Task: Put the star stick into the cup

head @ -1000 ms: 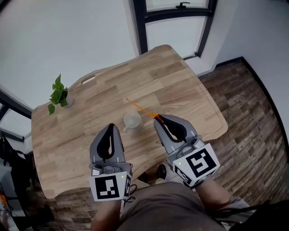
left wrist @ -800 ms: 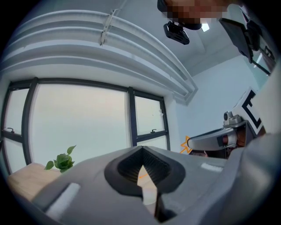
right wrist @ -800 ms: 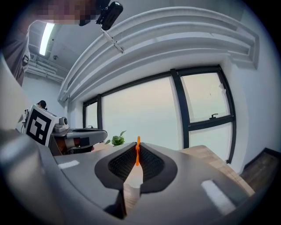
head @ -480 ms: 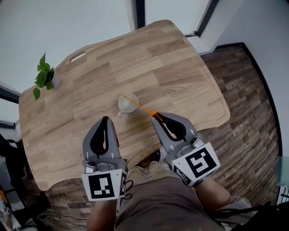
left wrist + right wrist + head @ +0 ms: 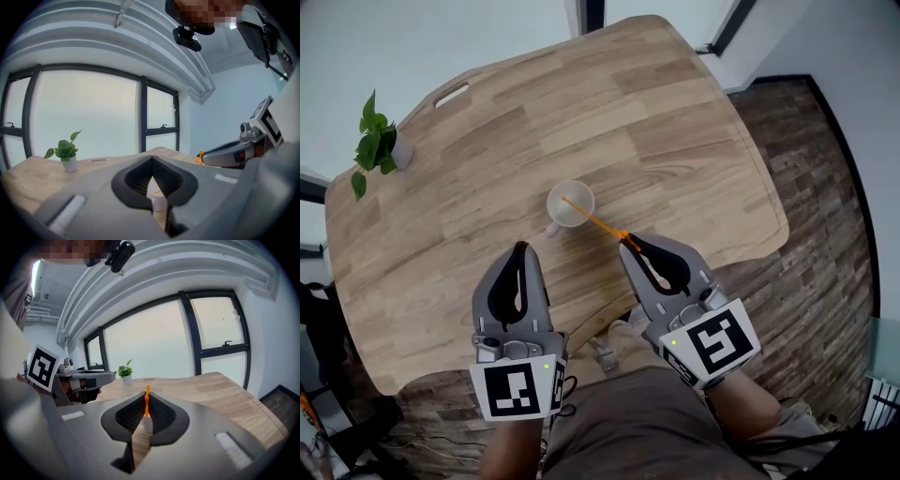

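The wooden table [image 5: 675, 141] fills most of the head view, with dark plank floor [image 5: 834, 187] along the right edge and a small potted plant [image 5: 373, 142] at the table's upper left corner. The white cup [image 5: 552, 202] stands upright near the middle of the frame, just ahead of both your grippers.

The orange star stick [image 5: 592, 219] lies on a diagonal: its long axis runs from the lower right, at your right gripper [image 5: 629, 246], up and left to the cup. Its thicker orange end sits at the jaws, and the thin end points at the cup and lies over its mouth. Whether that end is inside the cup cannot be told.

Your right gripper is closed on the stick, pinching it at the very tips. Your left gripper [image 5: 521, 247] has its jaws together with nothing between them, just below and left of the cup, not touching it.
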`<state>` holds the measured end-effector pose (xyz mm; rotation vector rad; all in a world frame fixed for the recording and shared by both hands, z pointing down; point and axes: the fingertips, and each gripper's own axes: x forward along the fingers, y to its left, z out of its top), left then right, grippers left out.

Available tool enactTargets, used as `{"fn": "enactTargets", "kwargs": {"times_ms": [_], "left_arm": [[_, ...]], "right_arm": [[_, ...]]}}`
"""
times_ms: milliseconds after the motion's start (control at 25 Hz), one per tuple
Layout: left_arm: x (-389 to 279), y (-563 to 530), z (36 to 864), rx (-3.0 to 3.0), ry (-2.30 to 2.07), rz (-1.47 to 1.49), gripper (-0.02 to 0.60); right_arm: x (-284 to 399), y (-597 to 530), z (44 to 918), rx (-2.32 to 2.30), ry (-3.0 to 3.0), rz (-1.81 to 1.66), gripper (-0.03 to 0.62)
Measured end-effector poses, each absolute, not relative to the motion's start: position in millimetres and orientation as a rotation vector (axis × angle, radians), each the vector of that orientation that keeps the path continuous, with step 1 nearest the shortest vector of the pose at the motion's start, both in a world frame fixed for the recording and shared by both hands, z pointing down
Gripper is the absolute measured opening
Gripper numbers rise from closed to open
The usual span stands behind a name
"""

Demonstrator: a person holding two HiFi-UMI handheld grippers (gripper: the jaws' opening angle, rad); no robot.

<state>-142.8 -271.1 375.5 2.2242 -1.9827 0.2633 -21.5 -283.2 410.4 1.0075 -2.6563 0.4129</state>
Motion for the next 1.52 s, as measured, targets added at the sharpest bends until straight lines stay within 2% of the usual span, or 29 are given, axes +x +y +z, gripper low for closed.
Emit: {"fn": "enactTargets", "kwargs": {"times_ms": [440, 560, 920, 1160, 1520], "left_arm": [[-152, -280, 390, 2.223, -1.935, 0.290, 0.000], [-154, -280, 391, 2.225, -1.929, 0.291, 0.000], [-154, -281, 374, 2.283, -1.915, 0.278, 0.000], [-149, -277, 340, 2.352, -1.919, 0.208, 0.000], [-139, -266, 248, 2.497, -1.989, 0.025, 0.000]], "right_arm": [[-31, -296, 421, 1.046, -2.640, 0.421, 0.051], [-36, -295, 424, 1.030, -2.634, 0.412, 0.093], [-38, -294, 407, 1.074, -2.663, 0.362, 0.118], [-35, -292, 370, 1.157, -2.725, 0.296, 0.118], [-40, -282, 265, 1.261, -2.891, 0.025, 0.101]]}}
